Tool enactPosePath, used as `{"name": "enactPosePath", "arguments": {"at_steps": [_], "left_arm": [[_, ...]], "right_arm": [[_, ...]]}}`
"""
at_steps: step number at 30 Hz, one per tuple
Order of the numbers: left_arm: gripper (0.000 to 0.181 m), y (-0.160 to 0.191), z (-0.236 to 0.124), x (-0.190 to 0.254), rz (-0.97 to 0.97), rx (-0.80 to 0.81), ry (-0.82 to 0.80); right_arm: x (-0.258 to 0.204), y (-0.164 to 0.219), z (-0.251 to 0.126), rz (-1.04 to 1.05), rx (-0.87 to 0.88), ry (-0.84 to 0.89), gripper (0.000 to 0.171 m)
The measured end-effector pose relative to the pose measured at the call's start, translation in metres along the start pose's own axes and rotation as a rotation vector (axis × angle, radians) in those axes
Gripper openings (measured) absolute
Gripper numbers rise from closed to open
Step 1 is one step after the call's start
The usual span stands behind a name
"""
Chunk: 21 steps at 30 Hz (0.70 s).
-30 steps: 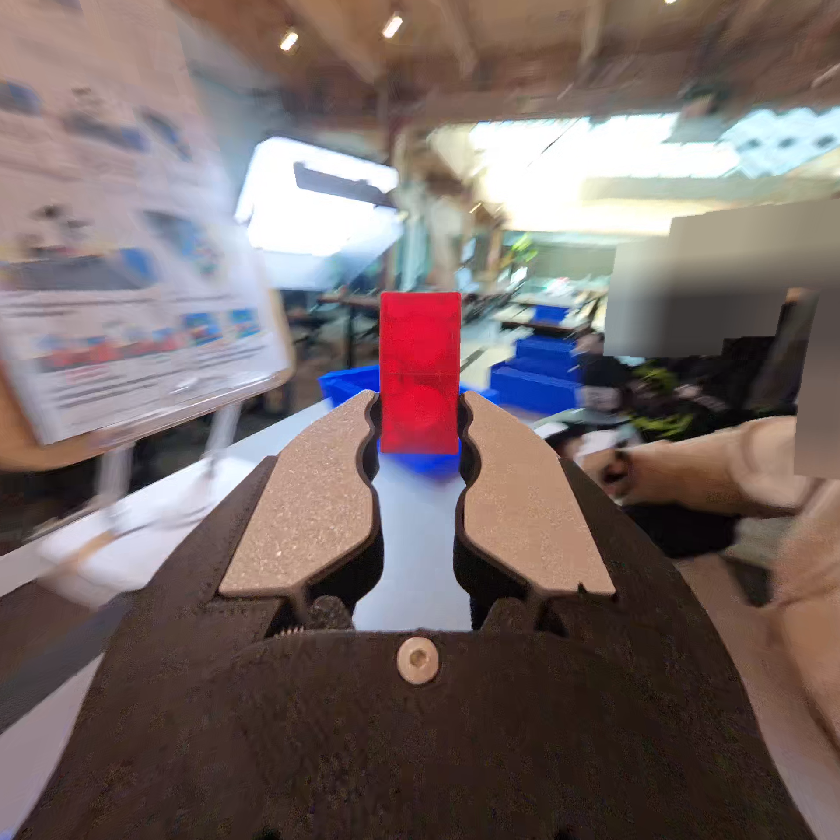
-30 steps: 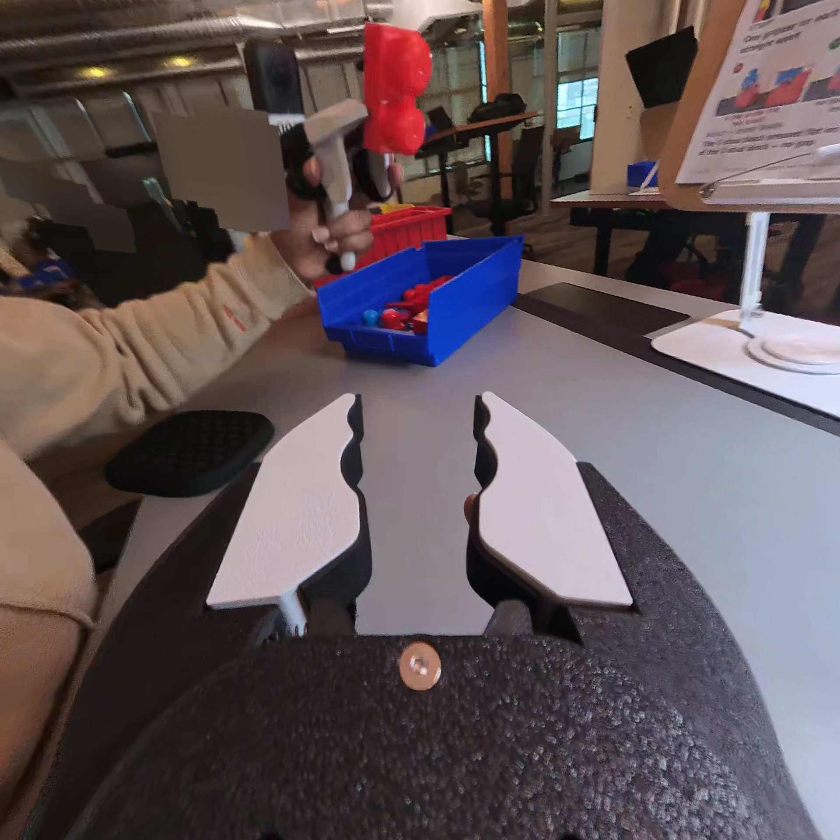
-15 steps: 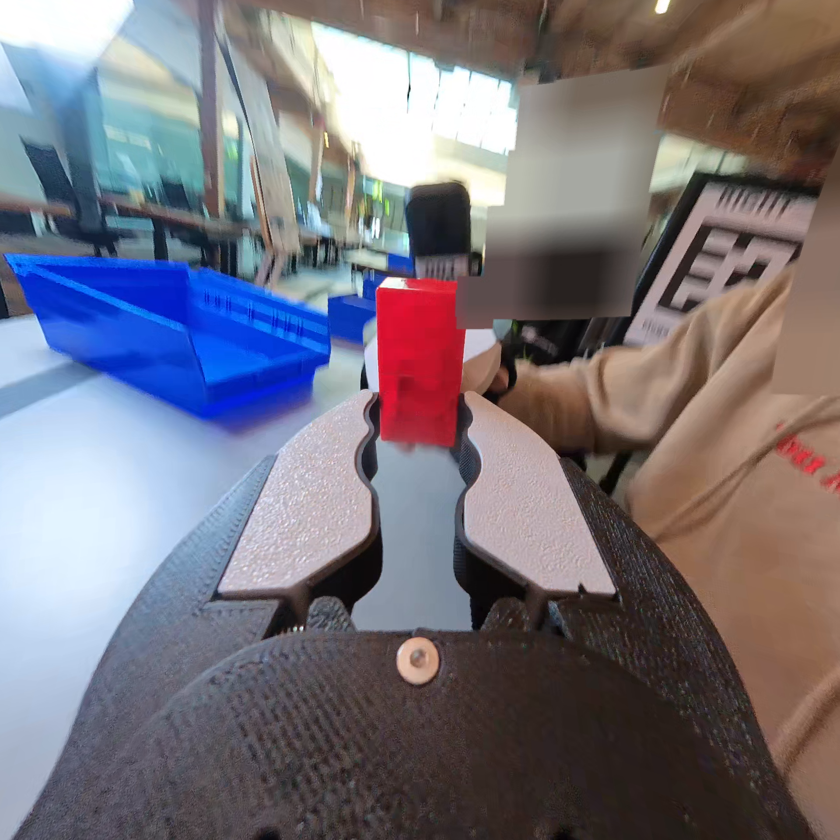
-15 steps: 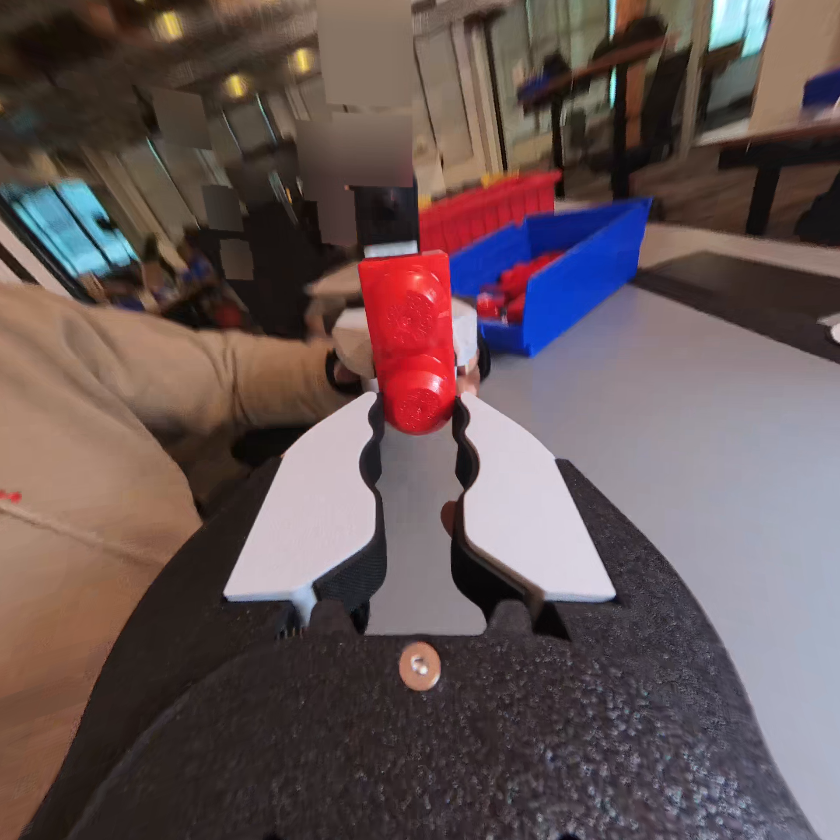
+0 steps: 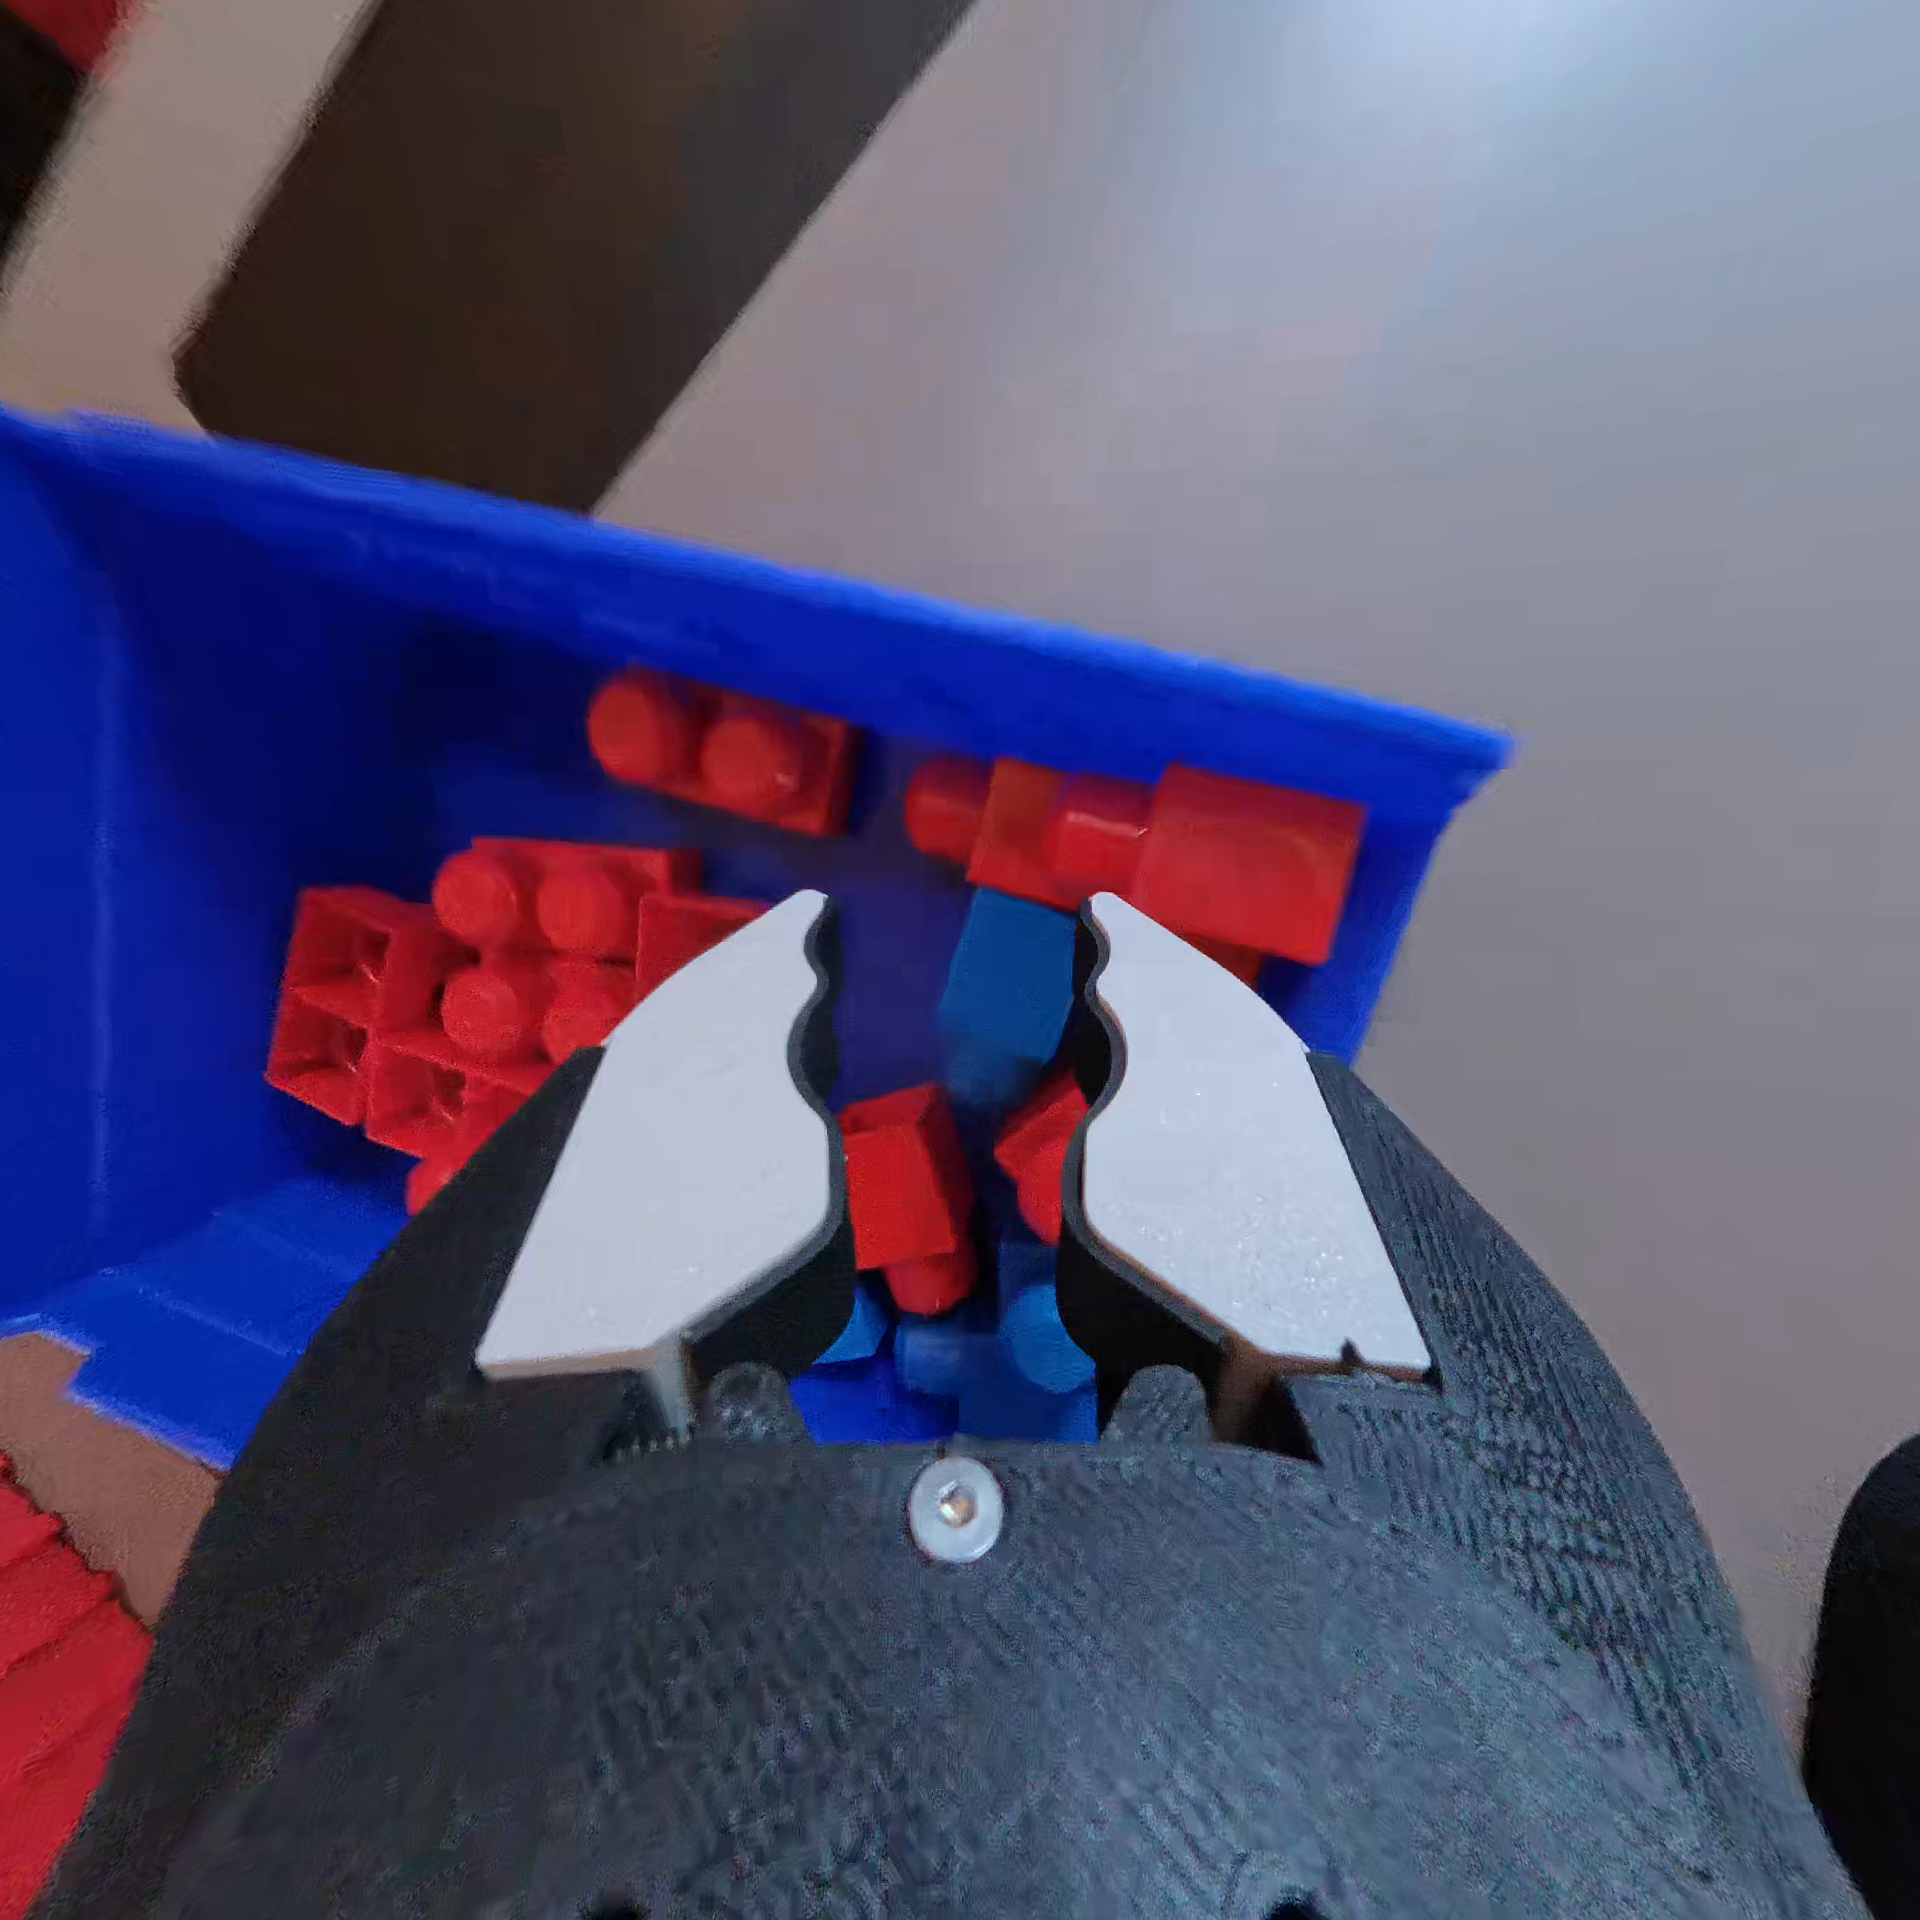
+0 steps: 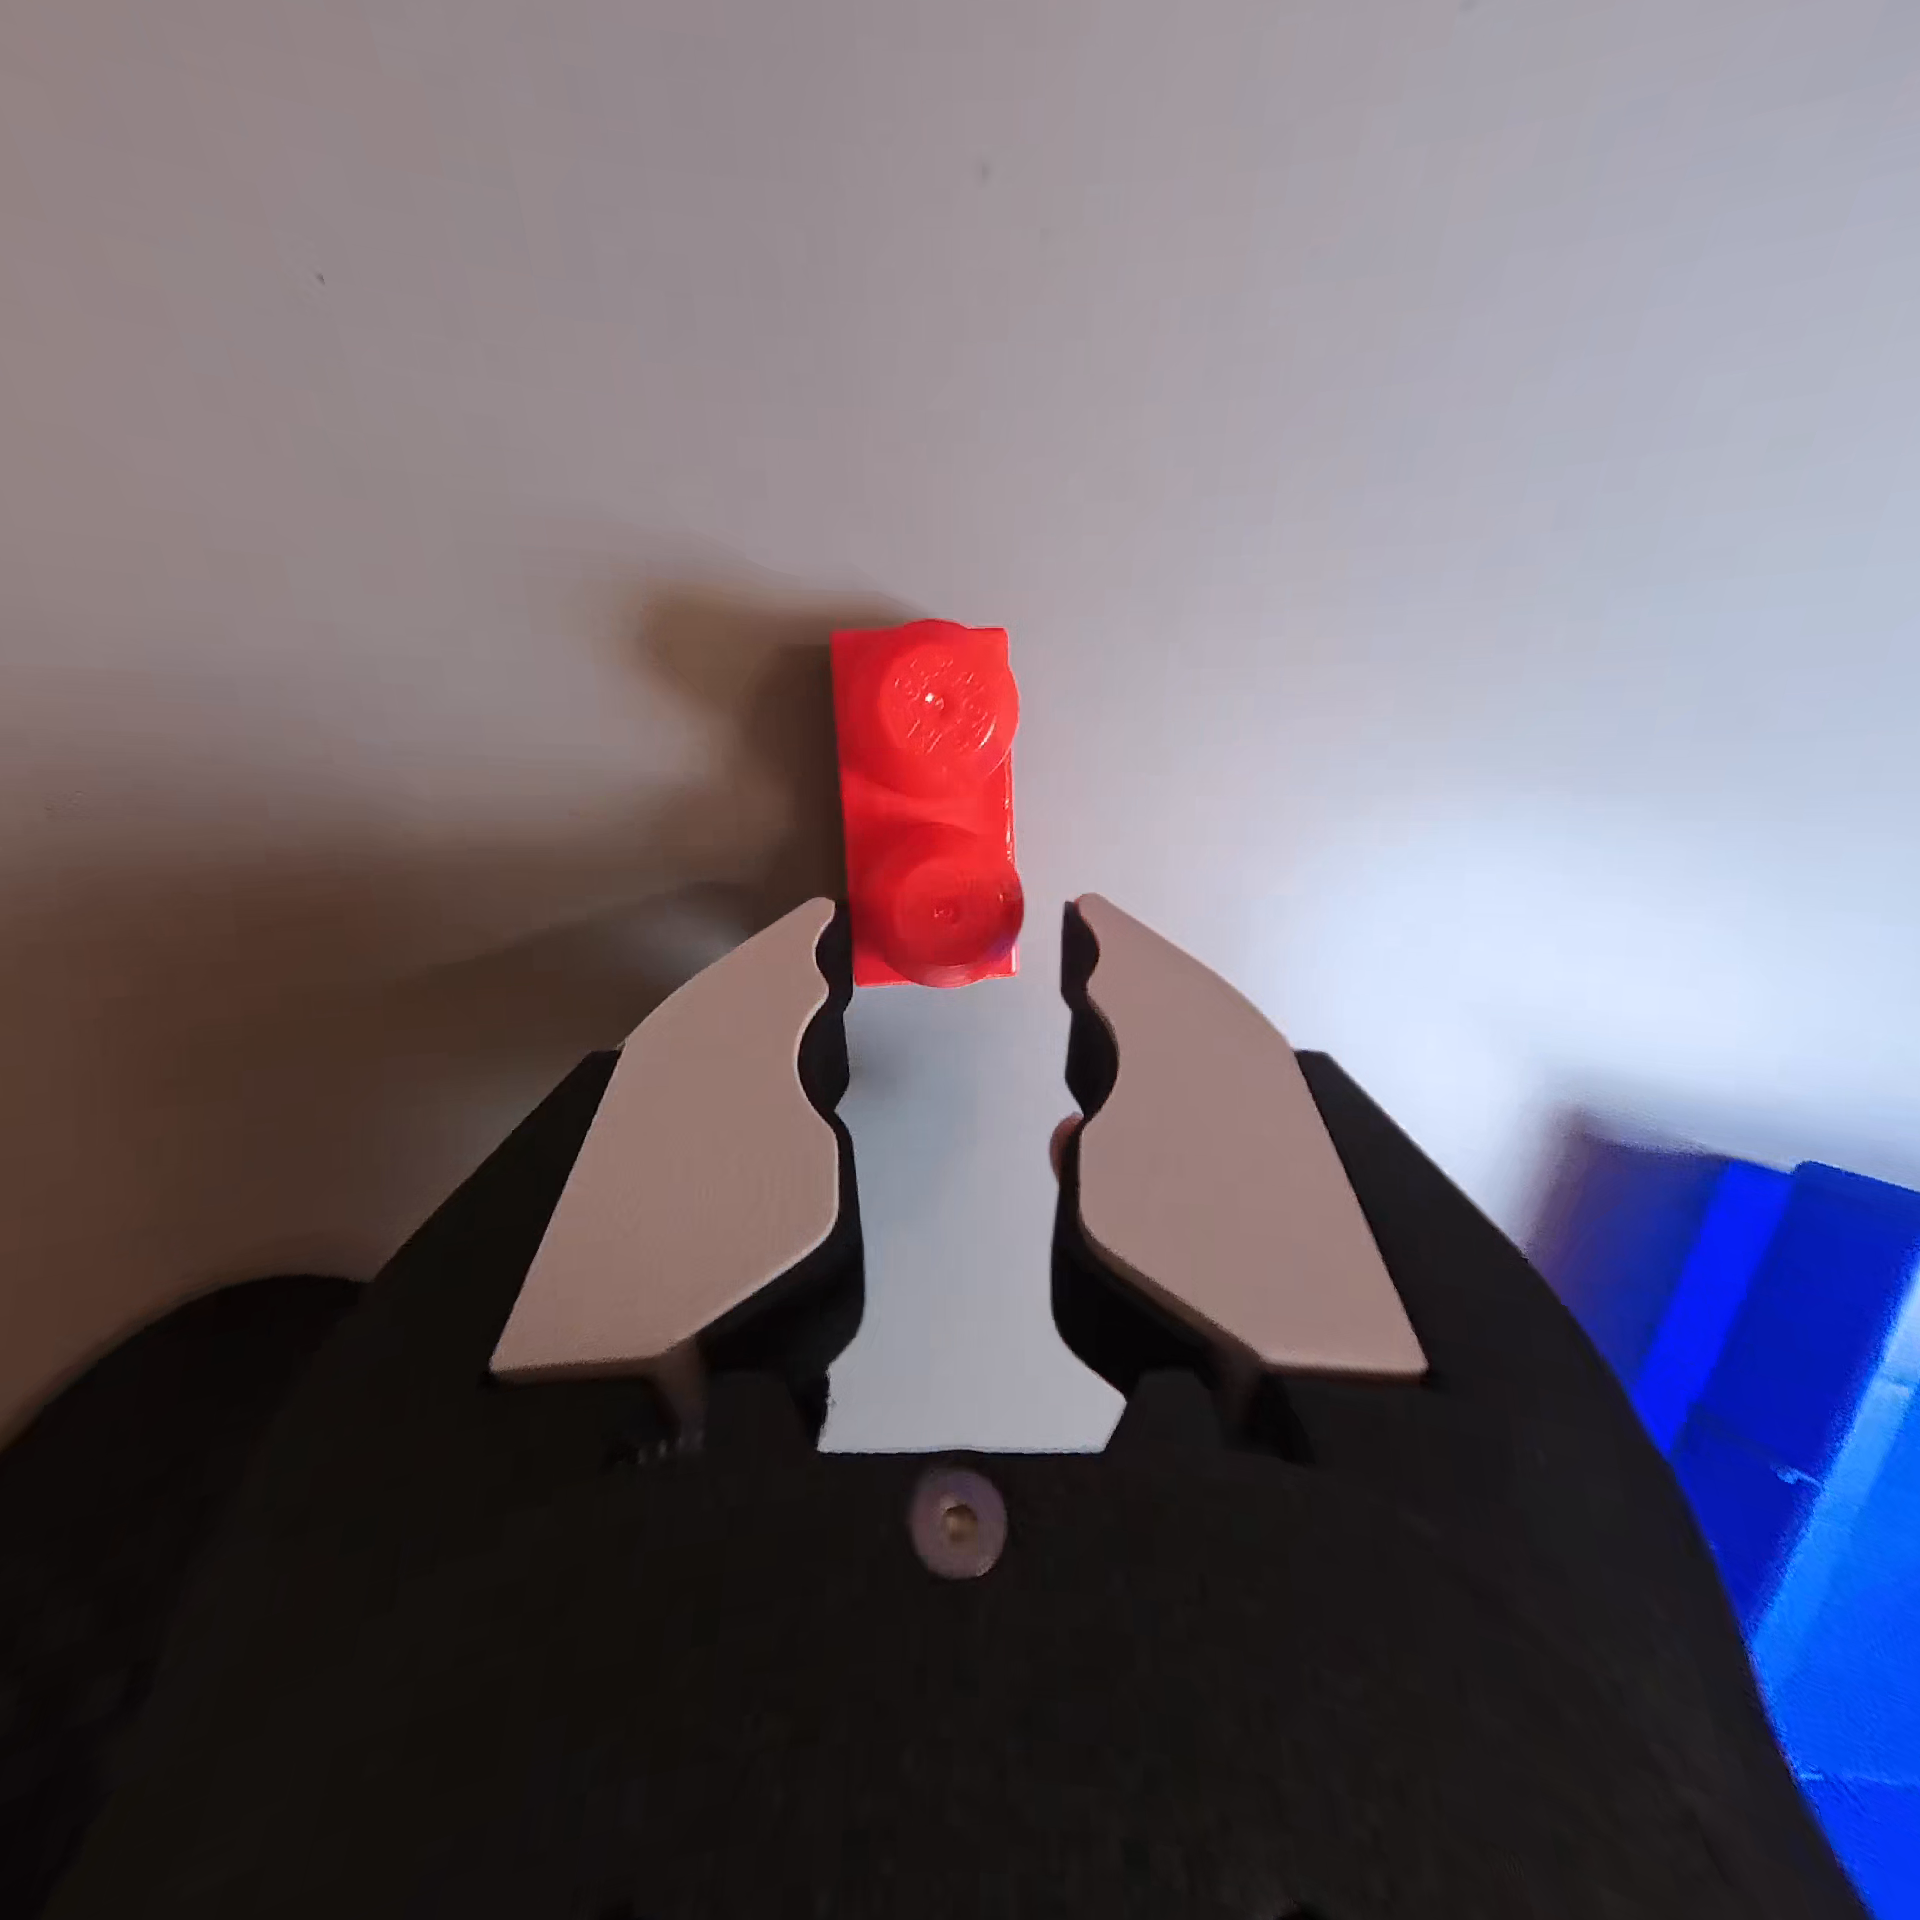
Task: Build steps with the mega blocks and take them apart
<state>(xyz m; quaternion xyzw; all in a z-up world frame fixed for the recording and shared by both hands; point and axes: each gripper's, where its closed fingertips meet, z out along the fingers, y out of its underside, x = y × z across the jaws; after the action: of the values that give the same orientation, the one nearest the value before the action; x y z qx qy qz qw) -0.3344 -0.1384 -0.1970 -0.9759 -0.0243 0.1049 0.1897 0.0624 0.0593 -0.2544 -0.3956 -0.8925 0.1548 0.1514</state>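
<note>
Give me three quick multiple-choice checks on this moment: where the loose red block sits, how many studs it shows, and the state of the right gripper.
1. Where is the red block?
A. On the grey table
B. Inside the blue bin
C. Clamped in the left gripper

2. How many studs show on it?
A. One
B. Two
C. Four

3. What is the state of the right gripper?
A. Shut on the block
B. Open, holding nothing
C. Out of view

Answers:
1 A, it lies on the table beyond the fingertips, outside the bin.
2 B, two round studs sit in a row.
3 B, there is a gap between its right fingertip and the block.
</note>
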Motion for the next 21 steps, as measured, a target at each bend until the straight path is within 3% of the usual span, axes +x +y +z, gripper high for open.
{"name": "enactPosePath", "arguments": {"at_steps": [3,6,11,16,19,21], "left_arm": [[0.045,0.027,0.023,0.002,-0.053,-0.150,0.114],[0.047,0.051,0.037,0.007,0.059,-0.268,0.151],[0.035,0.043,0.042,0.015,0.060,-0.269,0.220],[0.034,0.047,0.037,0.003,0.146,-0.321,0.115],[0.033,0.028,0.005,-0.012,0.135,-0.174,0.008],[0.034,-0.011,-0.035,-0.018,0.061,0.109,-0.059]], "right_arm": [[0.007,-0.009,-0.010,0.052,0.103,0.027,0.043],[0.013,-0.015,-0.024,0.082,0.192,0.062,0.043],[0.018,-0.025,-0.031,0.098,0.270,0.077,0.039],[0.020,-0.030,-0.035,0.097,0.317,0.119,0.038],[0.028,-0.038,-0.049,0.133,0.408,0.161,0.037],[0.035,-0.050,-0.063,0.171,0.524,0.191,0.037]]}}
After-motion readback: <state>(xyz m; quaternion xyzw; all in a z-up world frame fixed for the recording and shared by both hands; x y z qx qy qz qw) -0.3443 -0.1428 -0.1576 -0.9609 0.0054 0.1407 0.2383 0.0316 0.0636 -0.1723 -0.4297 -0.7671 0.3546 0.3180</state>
